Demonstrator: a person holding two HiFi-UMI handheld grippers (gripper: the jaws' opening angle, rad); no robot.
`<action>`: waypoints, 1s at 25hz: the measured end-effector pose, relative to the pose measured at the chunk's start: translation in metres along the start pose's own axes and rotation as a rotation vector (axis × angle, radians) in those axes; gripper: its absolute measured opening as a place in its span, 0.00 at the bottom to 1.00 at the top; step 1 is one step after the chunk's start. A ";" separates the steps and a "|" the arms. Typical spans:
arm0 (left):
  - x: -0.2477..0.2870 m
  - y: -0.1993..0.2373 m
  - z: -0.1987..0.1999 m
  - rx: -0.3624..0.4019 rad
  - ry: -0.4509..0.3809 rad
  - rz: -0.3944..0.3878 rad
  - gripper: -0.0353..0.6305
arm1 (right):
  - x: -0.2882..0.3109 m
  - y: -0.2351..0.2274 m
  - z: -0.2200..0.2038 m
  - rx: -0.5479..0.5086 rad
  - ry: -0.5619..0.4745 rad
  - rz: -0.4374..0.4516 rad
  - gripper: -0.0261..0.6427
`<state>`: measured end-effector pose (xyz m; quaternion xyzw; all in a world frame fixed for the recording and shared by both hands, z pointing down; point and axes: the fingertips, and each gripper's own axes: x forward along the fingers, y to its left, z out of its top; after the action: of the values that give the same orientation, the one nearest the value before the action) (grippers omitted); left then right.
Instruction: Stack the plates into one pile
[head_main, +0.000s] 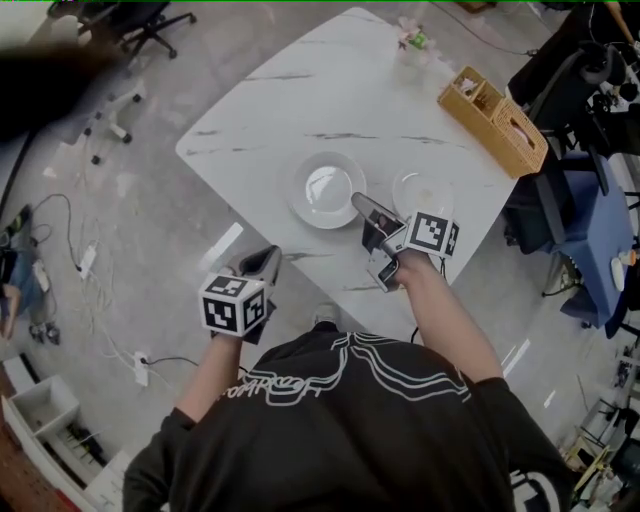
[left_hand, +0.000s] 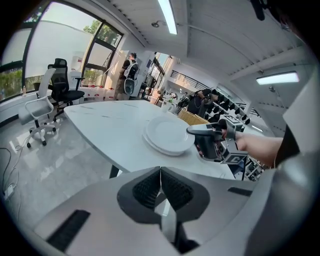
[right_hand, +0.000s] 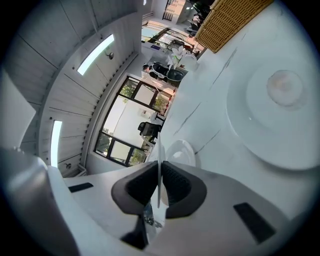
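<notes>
Right tool (right_hand: 159, 175): the jaws are pressed together and no plate is gripped. A thin pale sliver at the seam cannot be identified.
Left tool (left_hand: 160, 182): the jaws are likewise closed on nothing. It is held off the desk's near edge, well apart from the plates.
Right tool's tip: it is placed at the near rim of the pile of plates (head_main: 327, 190); contact cannot be told.
Single plate (head_main: 424, 192): it is laid flat on the desk (head_main: 300, 90), just beside the Right tool. It is apart from the pile, near the desk's edge, and is judged not yet stacked.
Risk, nudge: the pile could be shoved by the closed tip if it is carried further forward.
Risk, grasp: the jaws must be opened before the single plate's rim can be taken. A shallow pinch on a smooth rim could be lost, and the plate tipped or dropped.
Risk, edge: the single plate could be swept off the desk by a sideways move.
</notes>
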<state>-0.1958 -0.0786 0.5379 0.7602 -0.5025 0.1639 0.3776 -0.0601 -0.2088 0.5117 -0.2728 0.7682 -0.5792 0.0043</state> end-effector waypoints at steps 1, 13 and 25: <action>-0.001 0.000 -0.001 0.000 0.000 0.001 0.09 | 0.003 0.000 0.001 0.000 -0.005 0.004 0.10; -0.010 -0.007 0.010 0.048 0.004 0.028 0.09 | 0.018 0.002 -0.009 -0.347 0.118 -0.093 0.36; -0.022 -0.046 0.028 0.121 -0.028 0.118 0.09 | 0.008 -0.009 -0.032 -0.751 0.340 -0.244 0.53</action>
<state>-0.1681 -0.0758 0.4866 0.7530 -0.5408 0.2053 0.3136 -0.0733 -0.1852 0.5330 -0.2448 0.8776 -0.2924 -0.2904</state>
